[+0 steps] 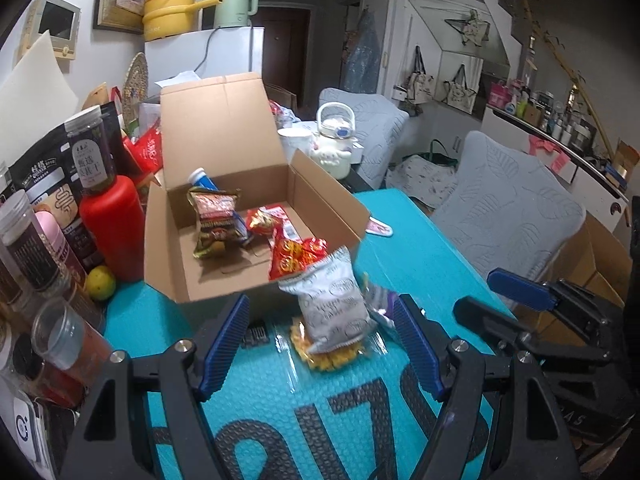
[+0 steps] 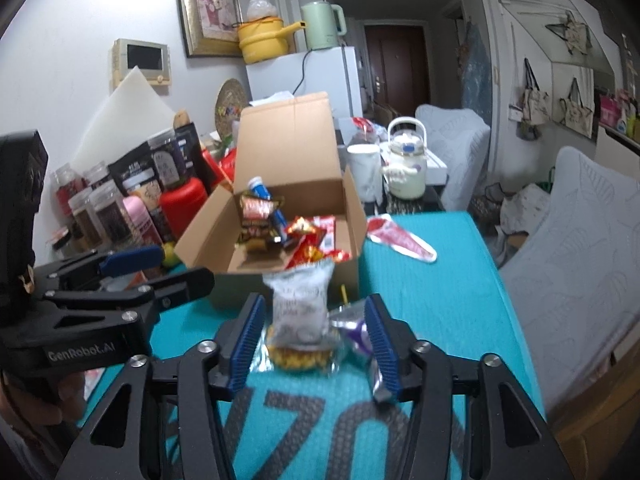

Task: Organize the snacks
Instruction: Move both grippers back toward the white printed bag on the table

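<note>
Teal mat point(image 2: 440, 280): grey snack packet point(image 2: 298, 304) seemingly between right claw point(image 2: 316, 340) fingers.

The white snack packet point(image 2: 298, 306) is motion-blurred, its print unreadable, hiding the yellow snack point(image 2: 298, 356) beneath.

Look to the upper left of the frame and you find a pale wall point(image 2: 72, 32) with a framed picture point(image 2: 210, 10) and a small wall screen point(image 2: 144, 60) below it. Right of them stands a white fridge point(image 2: 304, 76); on top you see a yellow pot point(image 2: 264, 40) and a green kettle point(image 2: 322, 26). At top centre a dim hallway ends in a dark door point(image 2: 396, 64). Along the right side sit two chairs in pale quilted covers point(image 1: 508, 204), and tote bags point(image 2: 536, 104) hang on the white wall at upper right. The light is dull and indoor.
</note>
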The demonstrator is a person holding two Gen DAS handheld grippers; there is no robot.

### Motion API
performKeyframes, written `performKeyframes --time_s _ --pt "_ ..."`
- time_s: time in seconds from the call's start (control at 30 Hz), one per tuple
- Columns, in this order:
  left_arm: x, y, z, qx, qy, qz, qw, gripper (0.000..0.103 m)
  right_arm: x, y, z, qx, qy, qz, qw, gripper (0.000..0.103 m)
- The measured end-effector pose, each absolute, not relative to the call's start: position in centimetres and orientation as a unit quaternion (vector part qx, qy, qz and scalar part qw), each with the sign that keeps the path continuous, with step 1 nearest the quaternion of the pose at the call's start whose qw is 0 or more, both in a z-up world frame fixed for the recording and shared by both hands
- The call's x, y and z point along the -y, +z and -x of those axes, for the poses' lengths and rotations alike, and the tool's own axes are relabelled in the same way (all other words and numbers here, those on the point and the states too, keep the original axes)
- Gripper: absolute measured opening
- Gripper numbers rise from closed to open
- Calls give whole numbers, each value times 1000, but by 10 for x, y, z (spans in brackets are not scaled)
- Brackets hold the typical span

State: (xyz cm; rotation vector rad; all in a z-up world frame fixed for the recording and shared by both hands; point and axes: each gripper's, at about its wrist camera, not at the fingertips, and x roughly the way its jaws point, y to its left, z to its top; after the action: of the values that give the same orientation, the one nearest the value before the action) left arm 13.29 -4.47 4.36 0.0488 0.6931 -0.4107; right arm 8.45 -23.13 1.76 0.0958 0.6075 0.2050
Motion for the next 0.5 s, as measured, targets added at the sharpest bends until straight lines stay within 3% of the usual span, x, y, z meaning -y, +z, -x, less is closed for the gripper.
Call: performKeyframes --time_s 0.5 --pt "61 5 -124 -375 -226 -8 899 74 245 -32 -73 -343 105 -49 932 55"
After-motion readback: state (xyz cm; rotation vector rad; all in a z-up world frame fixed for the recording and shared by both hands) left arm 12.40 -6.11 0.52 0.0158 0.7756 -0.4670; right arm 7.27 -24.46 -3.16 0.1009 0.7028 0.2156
